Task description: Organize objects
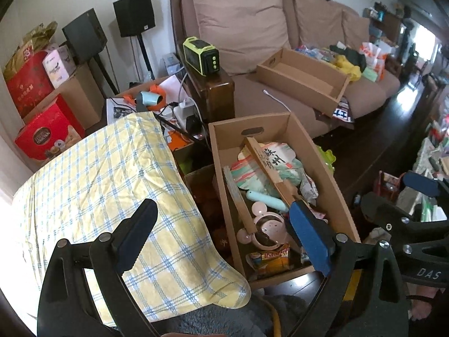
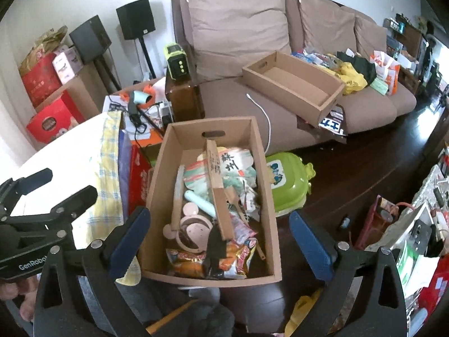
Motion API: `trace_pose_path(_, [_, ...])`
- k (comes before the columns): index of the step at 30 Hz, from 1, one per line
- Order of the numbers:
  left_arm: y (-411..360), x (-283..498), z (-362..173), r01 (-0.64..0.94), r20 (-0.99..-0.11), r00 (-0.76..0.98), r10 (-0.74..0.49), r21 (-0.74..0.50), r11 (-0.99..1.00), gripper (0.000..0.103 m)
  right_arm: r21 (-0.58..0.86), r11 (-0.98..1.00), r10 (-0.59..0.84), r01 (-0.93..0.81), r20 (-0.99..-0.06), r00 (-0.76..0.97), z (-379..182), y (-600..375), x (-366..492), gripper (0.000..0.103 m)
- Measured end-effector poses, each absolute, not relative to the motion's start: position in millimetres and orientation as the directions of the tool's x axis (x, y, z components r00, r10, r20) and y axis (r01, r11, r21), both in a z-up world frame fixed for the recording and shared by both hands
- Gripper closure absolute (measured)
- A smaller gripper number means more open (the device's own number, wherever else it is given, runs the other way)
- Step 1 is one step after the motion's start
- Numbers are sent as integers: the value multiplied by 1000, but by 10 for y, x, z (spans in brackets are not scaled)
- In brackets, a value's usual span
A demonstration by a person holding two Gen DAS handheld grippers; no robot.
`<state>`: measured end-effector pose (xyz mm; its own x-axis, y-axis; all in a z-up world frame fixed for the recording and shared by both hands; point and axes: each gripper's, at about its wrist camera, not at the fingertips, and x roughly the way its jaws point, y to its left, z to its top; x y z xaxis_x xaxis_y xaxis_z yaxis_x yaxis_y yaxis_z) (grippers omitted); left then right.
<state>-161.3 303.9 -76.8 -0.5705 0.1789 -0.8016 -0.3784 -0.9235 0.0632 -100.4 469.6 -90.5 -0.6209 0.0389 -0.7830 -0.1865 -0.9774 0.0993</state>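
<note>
A cardboard box (image 1: 283, 129) (image 2: 233, 129) stands on the dark floor, filled with paper fans, wooden sticks, a pink mouse-eared bowl (image 2: 193, 227), a teal tube (image 2: 199, 200) and snack packets (image 2: 190, 261). My left gripper (image 1: 224, 233) is open and empty, one finger above the checked cloth and the other above the box. My right gripper (image 2: 220, 241) hangs open over the near end of the box with nothing held. Each gripper shows in the other's view: the right gripper (image 1: 398, 193) at the right edge, the left gripper (image 2: 59, 188) at the left edge.
A yellow checked cloth (image 1: 98, 182) covers a surface left of the box. An empty cardboard tray (image 2: 291, 84) lies on the brown sofa (image 2: 238, 28) beside bags and clothes. A green plastic case (image 2: 289, 185) sits right of the box. Red gift boxes (image 1: 42, 137) and speakers stand behind.
</note>
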Motion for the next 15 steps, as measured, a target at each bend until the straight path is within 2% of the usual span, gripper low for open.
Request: trace_pose_path(15, [3067,-1561,-712,-391,-805,-565,180,69,-918,8,107,-976,40,-192,-773,-633,-813,4722,-965,3])
